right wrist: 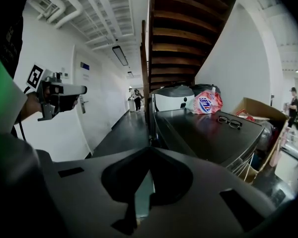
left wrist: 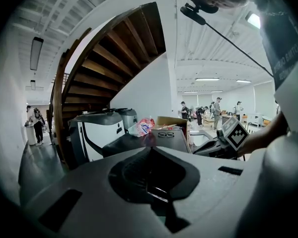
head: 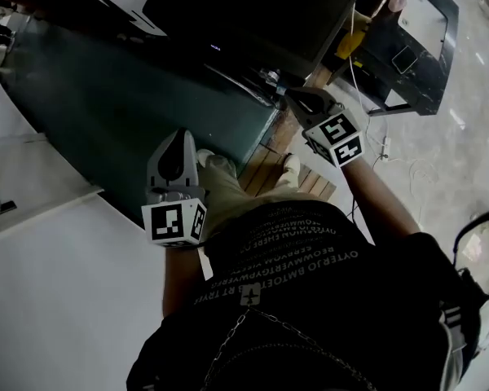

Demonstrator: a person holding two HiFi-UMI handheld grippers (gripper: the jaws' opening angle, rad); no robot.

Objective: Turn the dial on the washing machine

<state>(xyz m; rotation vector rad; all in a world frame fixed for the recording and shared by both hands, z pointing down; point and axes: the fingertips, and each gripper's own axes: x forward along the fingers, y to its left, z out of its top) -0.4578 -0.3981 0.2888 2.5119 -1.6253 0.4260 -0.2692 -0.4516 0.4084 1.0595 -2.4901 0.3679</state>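
My left gripper (head: pixel 178 139) is held at waist height in front of the person, jaws shut and holding nothing; in the left gripper view its tips (left wrist: pixel 151 150) meet in a line. My right gripper (head: pixel 296 98) is further forward, also shut and empty, with its tips (right wrist: pixel 149 151) together. A white and grey washing machine (right wrist: pixel 173 97) (left wrist: pixel 96 132) stands under a wooden staircase, well beyond both grippers. I cannot make out a dial on it. Each gripper shows in the other's view: the left gripper (right wrist: pixel 59 95), the right gripper (left wrist: pixel 227 139).
A dark appliance top (right wrist: pixel 198 133) lies ahead with a pair of glasses (right wrist: pixel 230 122) and a red and white bag (right wrist: pixel 206 103) on it. A white wall (head: pixel 49 283) is to the left, dark floor (head: pixel 122 96) ahead, and a wooden pallet (head: pixel 265 169) underfoot. People stand far off.
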